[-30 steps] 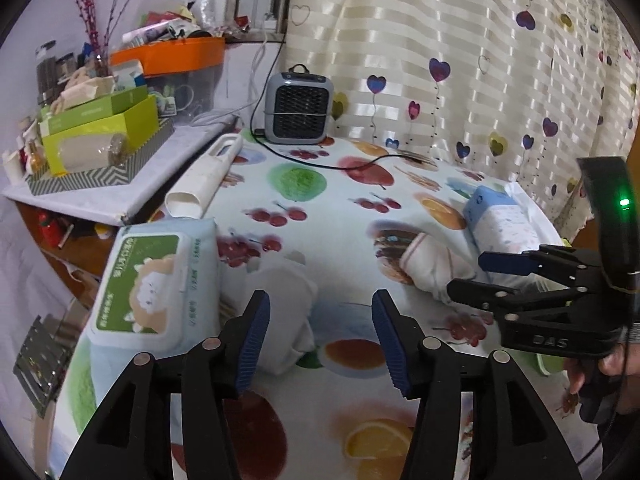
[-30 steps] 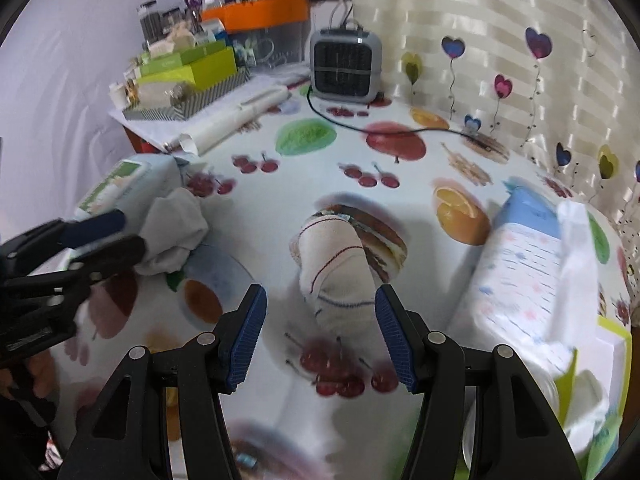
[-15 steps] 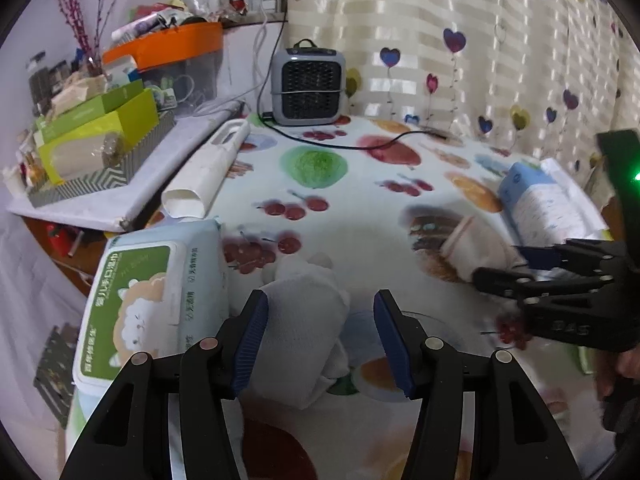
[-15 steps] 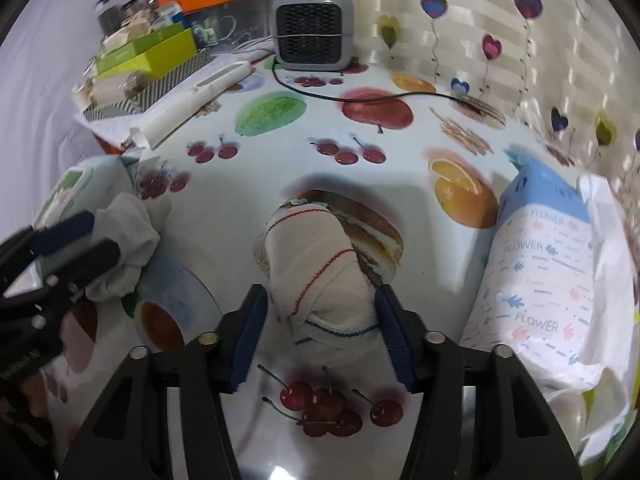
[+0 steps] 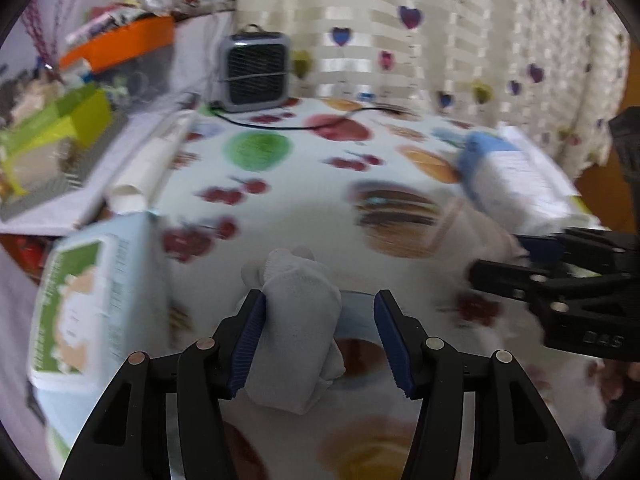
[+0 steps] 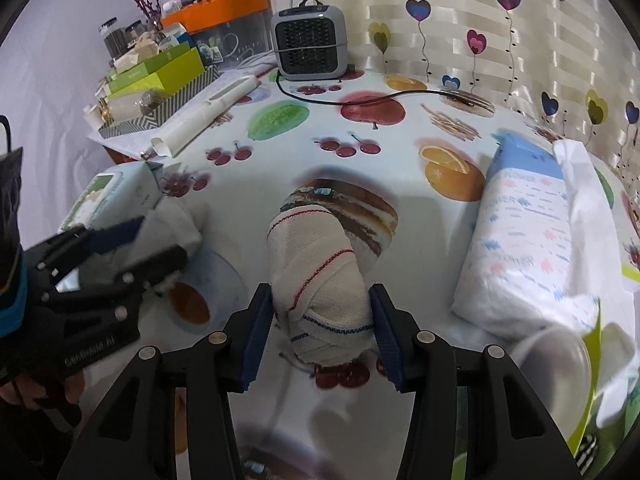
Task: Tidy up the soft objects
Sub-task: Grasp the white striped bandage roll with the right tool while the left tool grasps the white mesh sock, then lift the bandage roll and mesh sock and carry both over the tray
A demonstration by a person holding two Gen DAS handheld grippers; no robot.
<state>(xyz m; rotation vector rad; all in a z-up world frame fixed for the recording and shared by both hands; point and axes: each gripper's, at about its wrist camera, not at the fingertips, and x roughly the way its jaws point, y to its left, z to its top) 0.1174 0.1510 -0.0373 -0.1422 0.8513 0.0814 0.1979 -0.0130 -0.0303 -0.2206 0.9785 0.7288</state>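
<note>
Left wrist view: left hand-held gripper [image 5: 320, 338] jaws apart, white rolled sock [image 5: 298, 330] between them on fruit-print surface [image 5: 304, 200]; left pad touches sock, right pad clear of it. Wipes pack [image 5: 96, 304] just left. Picture blurred.

Right wrist view: right hand-held gripper [image 6: 318, 338] jaws closing around striped rolled cloth [image 6: 320, 284] lying on surface; both pads at cloth's sides, firm grip not certain. Tissue pack [image 6: 520, 252] at right, heater [image 6: 310, 42] at far edge.

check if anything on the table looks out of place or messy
Nothing is spilled or damaged. The only loose items are two soft bundles lying out on the fruit-print tablecloth: a plain white sock bundle between the left gripper's pads and a red-and-blue striped sock roll inside the closing right gripper.
</note>
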